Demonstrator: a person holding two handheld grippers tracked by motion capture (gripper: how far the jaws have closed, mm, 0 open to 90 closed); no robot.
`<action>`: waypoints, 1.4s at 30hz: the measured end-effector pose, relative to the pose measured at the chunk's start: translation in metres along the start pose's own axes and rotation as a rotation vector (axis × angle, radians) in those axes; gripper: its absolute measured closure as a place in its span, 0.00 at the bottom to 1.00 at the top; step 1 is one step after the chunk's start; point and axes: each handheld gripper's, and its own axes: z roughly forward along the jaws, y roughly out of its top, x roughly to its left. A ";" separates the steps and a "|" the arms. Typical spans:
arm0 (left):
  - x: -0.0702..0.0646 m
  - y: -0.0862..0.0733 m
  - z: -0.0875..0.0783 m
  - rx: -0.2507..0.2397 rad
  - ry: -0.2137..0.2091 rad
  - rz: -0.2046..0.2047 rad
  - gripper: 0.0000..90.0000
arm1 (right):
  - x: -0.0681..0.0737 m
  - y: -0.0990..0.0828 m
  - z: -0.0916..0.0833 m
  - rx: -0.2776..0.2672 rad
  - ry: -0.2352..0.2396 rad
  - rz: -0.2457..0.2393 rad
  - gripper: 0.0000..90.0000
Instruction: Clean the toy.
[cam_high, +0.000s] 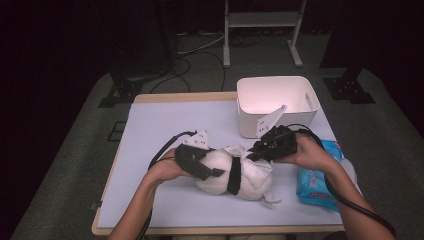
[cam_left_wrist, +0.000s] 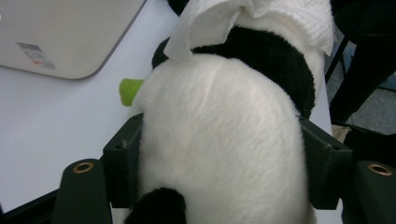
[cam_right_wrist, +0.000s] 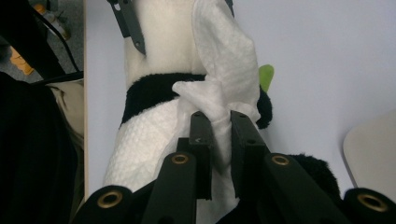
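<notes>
A black and white plush panda (cam_high: 218, 175) lies on its side in the middle of the pale table. My left gripper (cam_high: 210, 167) is shut on its white body (cam_left_wrist: 219, 140), one jaw pressing in on each flank. A white cloth (cam_high: 252, 172) is draped over the panda's other end, past the black band. My right gripper (cam_high: 250, 155) is shut on a bunched fold of that cloth (cam_right_wrist: 224, 60), close above the black band (cam_right_wrist: 149, 88). A small green piece (cam_left_wrist: 130, 91) sticks out beside the panda.
A white plastic bin (cam_high: 272, 80) stands at the back right of the table, just behind my right hand. A blue pack of wipes (cam_high: 317, 182) lies at the right edge. The table (cam_high: 160, 130) is bare to the left of the panda.
</notes>
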 end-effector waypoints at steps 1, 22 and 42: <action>0.000 -0.001 0.000 -0.002 -0.003 -0.009 0.30 | 0.000 -0.001 0.000 0.000 0.001 0.002 0.89; 0.006 -0.004 -0.007 0.034 -0.088 0.003 0.13 | 0.009 -0.008 0.003 -0.010 0.043 -0.014 0.89; 0.004 -0.006 -0.020 0.078 -0.103 0.016 0.34 | 0.015 -0.006 -0.003 -0.009 0.023 -0.026 0.89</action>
